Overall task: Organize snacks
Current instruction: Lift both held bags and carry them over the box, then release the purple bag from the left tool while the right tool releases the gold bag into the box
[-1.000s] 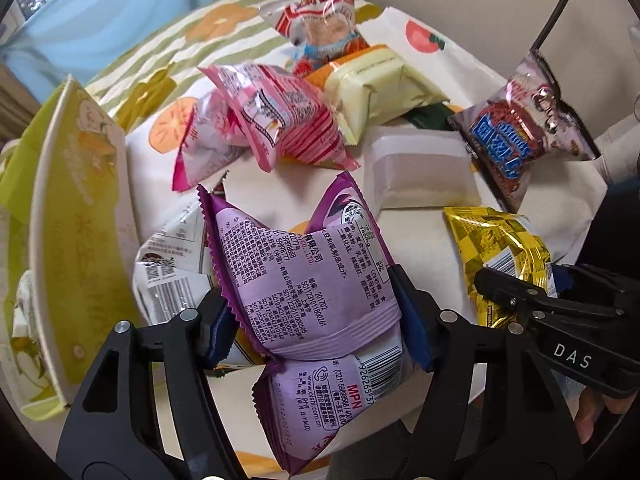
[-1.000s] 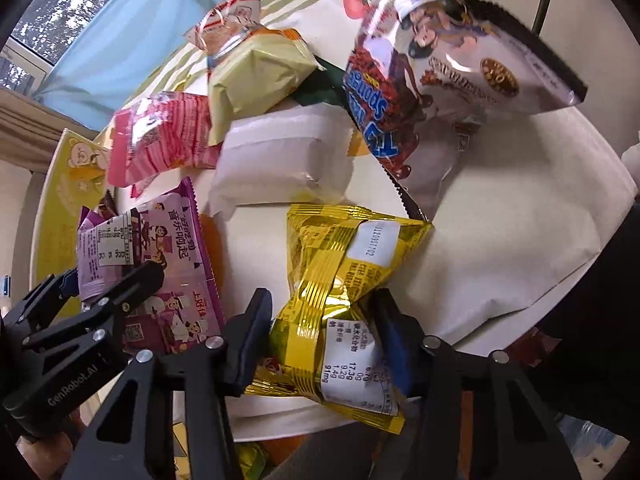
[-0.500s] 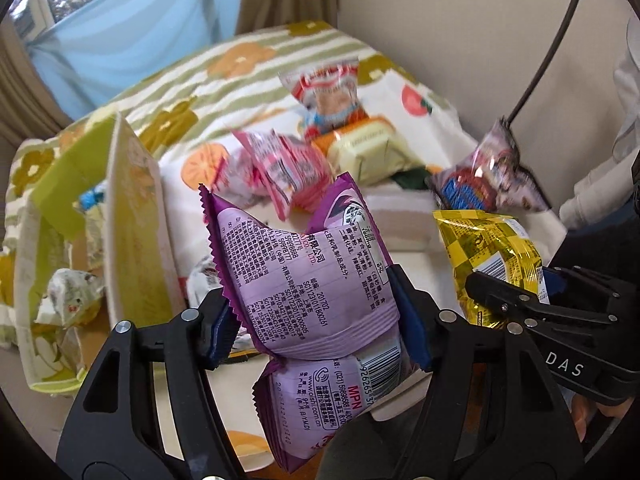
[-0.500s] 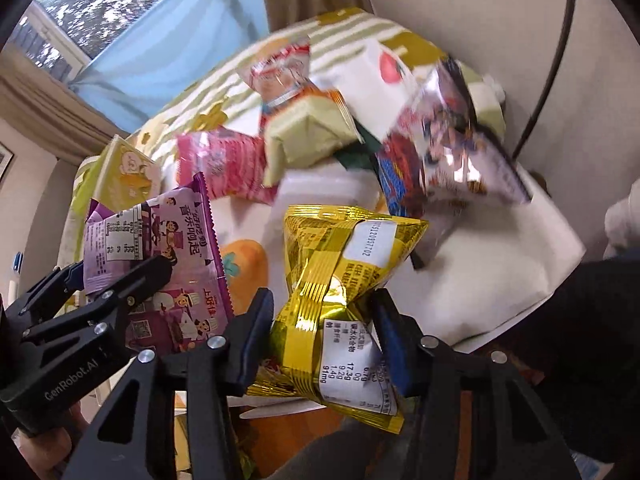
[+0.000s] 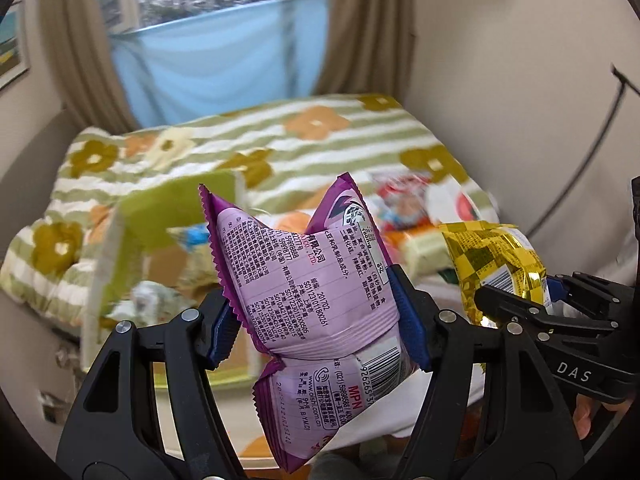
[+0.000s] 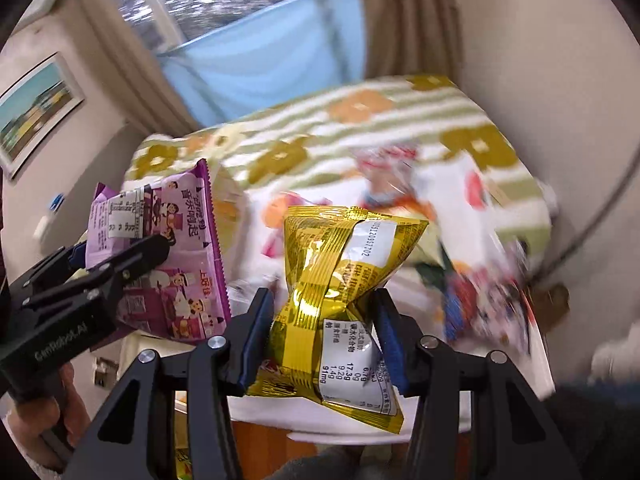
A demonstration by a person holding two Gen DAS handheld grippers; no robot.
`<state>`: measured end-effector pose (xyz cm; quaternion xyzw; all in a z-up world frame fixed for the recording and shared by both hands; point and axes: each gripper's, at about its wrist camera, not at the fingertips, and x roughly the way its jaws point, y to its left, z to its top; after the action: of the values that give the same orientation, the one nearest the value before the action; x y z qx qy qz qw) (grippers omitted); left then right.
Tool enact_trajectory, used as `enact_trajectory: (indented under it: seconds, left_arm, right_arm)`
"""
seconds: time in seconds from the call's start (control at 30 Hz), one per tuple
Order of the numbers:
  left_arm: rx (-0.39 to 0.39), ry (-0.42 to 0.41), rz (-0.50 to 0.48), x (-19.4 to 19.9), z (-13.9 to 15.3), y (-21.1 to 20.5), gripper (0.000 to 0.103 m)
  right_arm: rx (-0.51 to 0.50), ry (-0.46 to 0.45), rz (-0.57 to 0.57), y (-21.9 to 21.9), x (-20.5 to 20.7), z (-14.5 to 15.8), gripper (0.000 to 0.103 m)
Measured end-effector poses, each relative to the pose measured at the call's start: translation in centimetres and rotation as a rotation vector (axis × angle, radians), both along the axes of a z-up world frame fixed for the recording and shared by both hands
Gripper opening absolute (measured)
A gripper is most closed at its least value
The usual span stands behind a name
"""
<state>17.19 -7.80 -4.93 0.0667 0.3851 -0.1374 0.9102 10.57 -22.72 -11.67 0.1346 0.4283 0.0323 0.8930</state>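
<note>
Striped floral blanket [image 5: 280, 148], left gripper [image 5: 320, 320] pinching crinkly purple packet [image 5: 312, 304], right gripper [image 6: 324, 340] squeezing shiny gold packet [image 6: 336, 280]

Right tool [image 6: 322, 340] pinches gold snack packet [image 6: 340, 280] at its waist. Left tool [image 6: 120, 268] at left grips purple snack packet [image 6: 176, 256]. Blurred snacks [image 6: 480, 296] on bed [image 6: 360, 128] behind.

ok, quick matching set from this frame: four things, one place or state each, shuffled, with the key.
Things:
1. purple snack packet
2. gold snack packet
3. green box
4. blue curtain

Place or state:
A. across the window
B. clamped in right gripper
C. open, snacks inside
D. clamped in left gripper

Pairs: 1-D, 2-B, 3-C, 4-A
</note>
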Motion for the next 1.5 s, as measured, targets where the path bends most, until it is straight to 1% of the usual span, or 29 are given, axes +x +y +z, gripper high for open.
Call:
enact_trajectory:
  seconds: [0.13,0.23,0.33,0.43,0.5,0.63,0.7,0.77,0.83,1.0,1.03,1.07,1.1,1.13,1.17,1.23,1.33,1.5]
  left_arm:
    - [0.004,-0.026,0.085,1.0,1.4,4.8,0.064]
    - [0.003,-0.031,0.132,1.9,1.7,8.4,0.064]
    - [0.014,-0.021,0.172,3.0,1.4,12.1,0.064]
    - [0.031,-0.010,0.209,4.0,0.3,15.9,0.064]
    - [0.031,0.010,0.231,4.9,-1.0,18.3,0.064]
    - [0.022,0.050,0.230,5.9,-3.9,21.4,0.064]
    - [0.015,0.071,0.214,6.4,-5.5,22.2,0.064]
    - [-0.009,0.088,0.183,6.8,-6.7,22.9,0.064]
    - [-0.017,0.092,0.152,7.1,-7.6,23.3,0.064]
    - [0.001,0.096,0.079,7.9,-9.2,22.8,0.065]
    - [0.014,0.082,0.066,7.8,-9.4,22.5,0.067]
    - [0.031,0.070,0.065,7.8,-9.4,22.3,0.076]
    - [0.052,0.057,0.068,7.8,-9.4,22.2,0.094]
    - [0.068,0.037,0.078,7.6,-9.3,22.2,0.102]
    - [0.060,0.022,0.080,7.4,-9.0,22.4,0.103]
    - [0.034,0.019,0.083,7.3,-8.7,22.8,0.103]
    - [0.036,0.031,0.108,7.4,-8.4,23.6,0.103]
    - [0.040,0.041,0.138,6.9,-8.0,24.4,0.103]
  right_arm:
    - [0.000,-0.046,0.093,3.7,2.0,2.3,0.047]
    - [0.003,-0.070,0.156,6.9,4.0,3.1,0.047]
    - [0.011,-0.078,0.198,10.3,5.7,3.3,0.047]
    - [0.029,-0.076,0.226,13.6,7.5,2.8,0.047]
    - [0.036,-0.066,0.243,15.5,8.6,2.2,0.047]
    - [0.033,-0.028,0.269,19.2,10.7,1.0,0.047]
    - [0.021,-0.009,0.274,20.6,11.6,0.3,0.047]
    - [0.007,0.007,0.267,21.5,11.9,-0.2,0.047]
    - [-0.002,0.023,0.254,22.1,12.2,-0.9,0.047]
    - [-0.027,0.051,0.204,23.0,12.7,-2.0,0.047]
    - [-0.027,0.059,0.197,23.0,12.9,-2.2,0.047]
    - [-0.027,0.066,0.194,23.1,12.9,-2.3,0.047]
    - [-0.028,0.073,0.194,23.2,13.1,-2.4,0.047]
    - [-0.033,0.080,0.194,23.4,13.2,-2.6,0.047]
    - [-0.037,0.086,0.195,23.6,13.3,-2.7,0.047]
    - [-0.045,0.090,0.200,24.0,13.5,-2.9,0.047]
    - [-0.068,0.094,0.214,24.5,13.7,-3.2,0.047]
    - [-0.077,0.119,0.245,25.3,14.1,-4.2,0.047]
